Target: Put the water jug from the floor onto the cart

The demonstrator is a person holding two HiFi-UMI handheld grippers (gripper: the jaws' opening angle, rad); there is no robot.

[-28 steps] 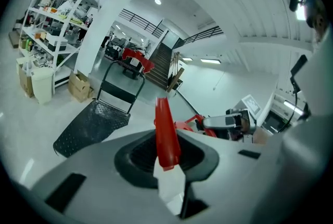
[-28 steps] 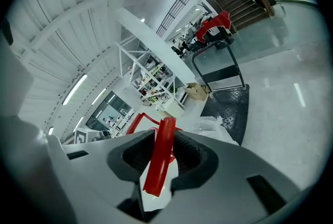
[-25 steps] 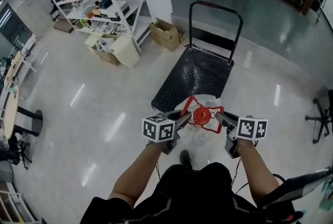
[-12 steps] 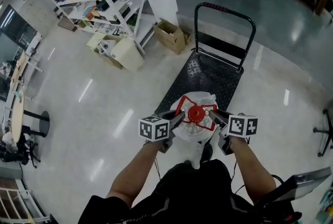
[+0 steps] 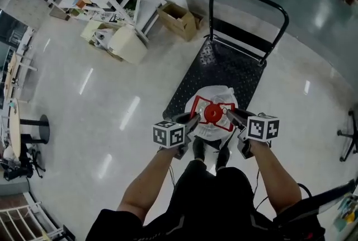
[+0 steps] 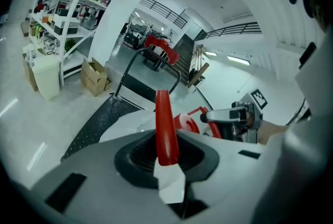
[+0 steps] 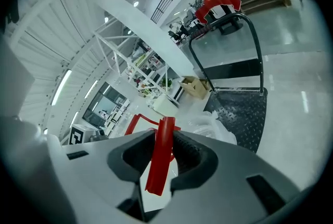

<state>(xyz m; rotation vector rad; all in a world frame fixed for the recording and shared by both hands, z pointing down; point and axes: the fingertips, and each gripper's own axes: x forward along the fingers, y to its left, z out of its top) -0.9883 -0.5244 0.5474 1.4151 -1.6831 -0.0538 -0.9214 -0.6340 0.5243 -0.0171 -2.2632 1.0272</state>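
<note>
head view: water jug (image 5: pixel 212 113) held between left gripper (image 5: pixel 194 119) and right gripper (image 5: pixel 229 113).

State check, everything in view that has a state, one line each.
water jug, capped, held over the cart's near end; contact unclear.
left gripper, shut on red handle.
right gripper, shut on red handle.
cart, push bar upright.
cardboard box, flaps open.
</note>
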